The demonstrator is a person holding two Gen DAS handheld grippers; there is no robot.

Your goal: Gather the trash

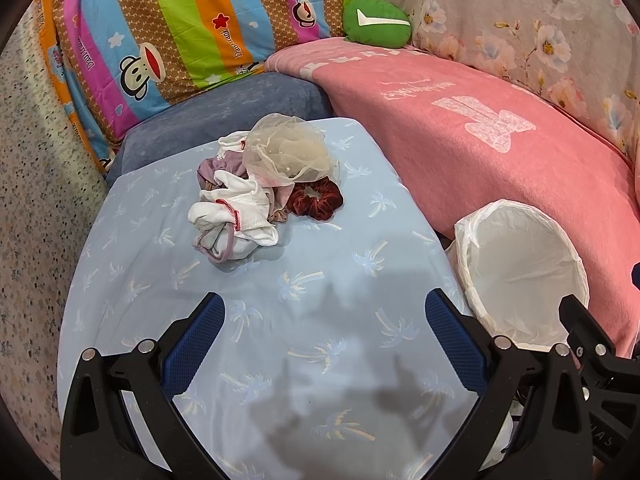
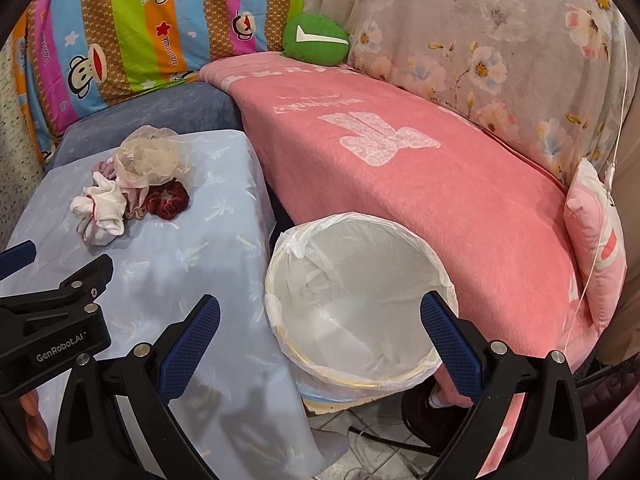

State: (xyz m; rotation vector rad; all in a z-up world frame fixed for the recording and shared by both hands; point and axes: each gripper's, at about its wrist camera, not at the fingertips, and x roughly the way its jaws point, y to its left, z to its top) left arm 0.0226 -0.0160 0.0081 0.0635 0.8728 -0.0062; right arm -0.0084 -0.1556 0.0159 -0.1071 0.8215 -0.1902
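Left tool [image 1: 324, 316]: spread wide, nothing held, over blue palm-print table [image 1: 280, 360]. Right tool [image 2: 320, 318]: spread wide, nothing held, above lined white bin [image 2: 360, 300], bin at table's 3 o'clock edge. Trash heap toward table's 12 o'clock: white sock [image 1: 236, 212], dark red scrunchie [image 1: 316, 198] touching it, beige mesh puff [image 1: 288, 152] atop. Beyond, 1 o'clock: pink blanket [image 1: 480, 140], green cushion [image 1: 376, 24].

The left gripper [image 1: 324, 316] stood wide open above the blue cloth [image 1: 256, 280]. A pile of soft items [image 1: 264, 188] lay ahead, the lined bin [image 1: 524, 276] at right.
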